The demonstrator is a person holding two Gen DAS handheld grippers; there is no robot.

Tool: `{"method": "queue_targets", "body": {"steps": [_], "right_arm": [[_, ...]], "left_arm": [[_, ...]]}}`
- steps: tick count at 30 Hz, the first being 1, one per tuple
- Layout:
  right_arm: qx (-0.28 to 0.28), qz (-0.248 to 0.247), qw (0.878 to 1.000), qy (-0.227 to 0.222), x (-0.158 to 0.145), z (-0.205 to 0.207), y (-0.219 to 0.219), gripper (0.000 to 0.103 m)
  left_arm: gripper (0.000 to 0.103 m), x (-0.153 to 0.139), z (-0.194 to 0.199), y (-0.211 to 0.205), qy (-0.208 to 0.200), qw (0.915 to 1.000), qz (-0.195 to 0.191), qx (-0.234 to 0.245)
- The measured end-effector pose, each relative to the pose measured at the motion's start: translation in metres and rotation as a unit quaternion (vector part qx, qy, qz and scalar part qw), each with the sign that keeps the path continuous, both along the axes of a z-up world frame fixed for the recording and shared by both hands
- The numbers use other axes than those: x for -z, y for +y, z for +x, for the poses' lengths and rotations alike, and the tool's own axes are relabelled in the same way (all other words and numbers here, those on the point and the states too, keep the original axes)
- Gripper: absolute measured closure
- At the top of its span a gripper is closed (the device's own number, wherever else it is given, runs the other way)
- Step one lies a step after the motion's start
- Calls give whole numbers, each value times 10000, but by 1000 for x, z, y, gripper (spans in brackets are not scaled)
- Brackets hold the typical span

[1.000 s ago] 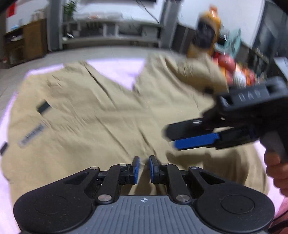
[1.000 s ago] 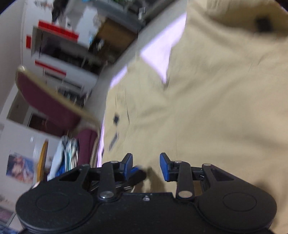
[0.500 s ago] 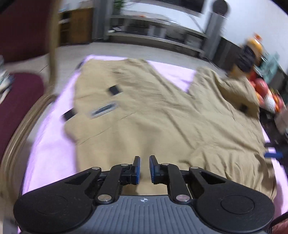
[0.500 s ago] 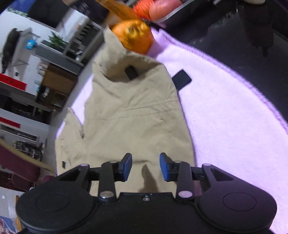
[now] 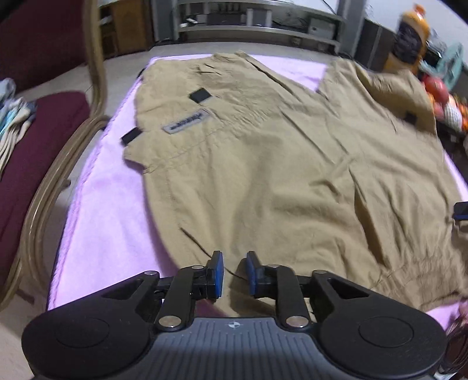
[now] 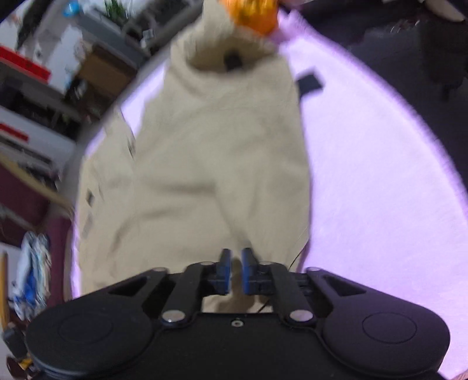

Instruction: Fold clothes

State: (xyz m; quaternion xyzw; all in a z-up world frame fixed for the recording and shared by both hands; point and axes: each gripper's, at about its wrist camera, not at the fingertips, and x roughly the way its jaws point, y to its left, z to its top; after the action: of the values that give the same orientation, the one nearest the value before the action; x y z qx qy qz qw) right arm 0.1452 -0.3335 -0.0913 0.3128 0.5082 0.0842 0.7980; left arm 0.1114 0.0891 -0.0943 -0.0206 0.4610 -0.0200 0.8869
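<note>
A tan garment (image 5: 263,163) with a grey label patch (image 5: 185,122) and black tabs lies spread flat on a lilac towel (image 5: 111,222). My left gripper (image 5: 234,273) hovers at the garment's near hem, narrowly open, with nothing between its blue pads. My right gripper (image 6: 235,269) is shut on the near edge of the tan garment (image 6: 204,163), and a ridge of cloth rises toward its fingers. In the left wrist view a blue tip of the right gripper (image 5: 461,210) shows at the garment's right edge.
A maroon chair (image 5: 32,140) with a curved cane frame stands close to the towel's left edge, with bundled clothes on it. An orange object (image 6: 251,14) and colourful items sit past the garment's far end. Bare lilac towel (image 6: 380,181) lies to the right of the garment. Shelves stand beyond.
The right gripper, wide open half a second ago, has shut on the garment's near edge. The left gripper has drawn nearer to the hem and its gap is slightly wider.
</note>
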Motion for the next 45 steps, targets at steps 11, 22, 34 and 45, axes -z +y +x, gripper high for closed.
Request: {"method": "queue_targets", "body": {"steps": [11,22,34,45], "right_arm": [[213,998,9781,-1813,-83,33,3,76],[1258,147,9703,-2063,-64,99,-26,60],[1418,-660,9687,-1927,-59,195,-44,62],[1093,-1930,9677,-1199,-57,295,7,87]], "left_arm": [[92,-91,19,6,-1766,9809,-810,47],[92,-38,100,-78,-1140,9860,-206,1202],[91,31,152,-127,-533,9779,-323,1996],[91,32,155,-122,-557,9764,-537,2015]]}}
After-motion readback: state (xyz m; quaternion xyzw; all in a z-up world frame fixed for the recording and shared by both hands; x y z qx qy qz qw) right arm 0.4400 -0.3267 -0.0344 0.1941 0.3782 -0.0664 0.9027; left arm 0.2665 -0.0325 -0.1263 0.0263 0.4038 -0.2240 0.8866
